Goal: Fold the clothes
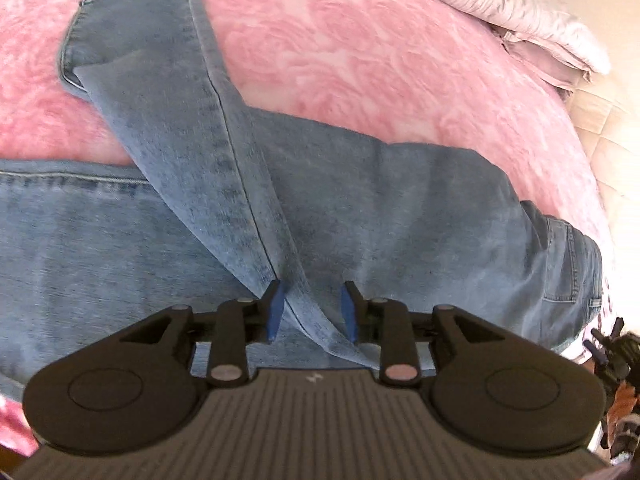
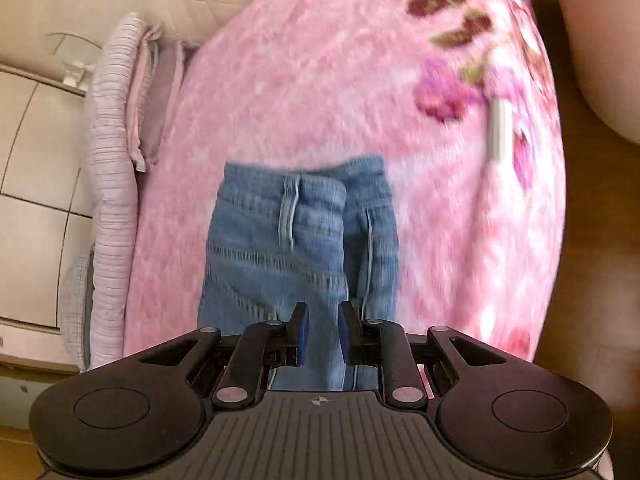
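Two claws on jeans, no legible writing

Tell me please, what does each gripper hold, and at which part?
Both hold the jeans. The left gripper has a fold of one leg between its fingers. The right gripper has denim below the waistband; how firm either grip is cannot be told.
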A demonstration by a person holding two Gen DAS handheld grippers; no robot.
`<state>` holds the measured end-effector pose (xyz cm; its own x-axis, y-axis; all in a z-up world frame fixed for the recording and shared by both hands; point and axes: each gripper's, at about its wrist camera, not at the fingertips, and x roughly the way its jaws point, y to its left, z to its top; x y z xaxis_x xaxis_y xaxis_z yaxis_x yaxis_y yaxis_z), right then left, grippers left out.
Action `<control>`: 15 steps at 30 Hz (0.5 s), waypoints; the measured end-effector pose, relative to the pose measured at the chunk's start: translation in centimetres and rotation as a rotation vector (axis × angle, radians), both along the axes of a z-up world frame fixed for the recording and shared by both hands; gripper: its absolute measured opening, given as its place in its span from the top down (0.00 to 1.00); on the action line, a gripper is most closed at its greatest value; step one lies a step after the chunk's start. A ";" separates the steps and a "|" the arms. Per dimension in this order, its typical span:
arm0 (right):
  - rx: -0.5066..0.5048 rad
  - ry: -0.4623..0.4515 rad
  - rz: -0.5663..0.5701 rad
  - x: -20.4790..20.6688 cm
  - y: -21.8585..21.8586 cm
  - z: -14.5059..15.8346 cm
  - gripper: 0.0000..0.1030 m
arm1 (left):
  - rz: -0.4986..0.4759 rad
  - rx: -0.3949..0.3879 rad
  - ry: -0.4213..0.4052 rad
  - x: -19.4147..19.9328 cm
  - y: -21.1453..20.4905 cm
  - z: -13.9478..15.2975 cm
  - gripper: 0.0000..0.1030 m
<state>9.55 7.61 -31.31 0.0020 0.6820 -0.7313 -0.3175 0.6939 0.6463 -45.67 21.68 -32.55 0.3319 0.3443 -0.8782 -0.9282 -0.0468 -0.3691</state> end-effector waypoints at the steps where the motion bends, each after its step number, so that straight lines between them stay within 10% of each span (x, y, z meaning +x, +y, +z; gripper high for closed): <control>1: 0.012 -0.019 0.013 0.4 0.1 -0.1 0.81 | 0.008 0.021 -0.010 -0.1 -0.2 -0.2 0.74; 15: 0.277 -0.148 0.176 1.5 -0.2 -5.4 0.55 | 0.129 0.251 -0.124 -2.2 -3.9 -2.6 0.70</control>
<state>11.07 7.40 -36.75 -0.0415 0.8534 -0.5196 -0.5209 0.4253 0.7401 -47.88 17.81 -35.19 0.3707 0.5915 -0.7160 -0.8676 -0.0547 -0.4943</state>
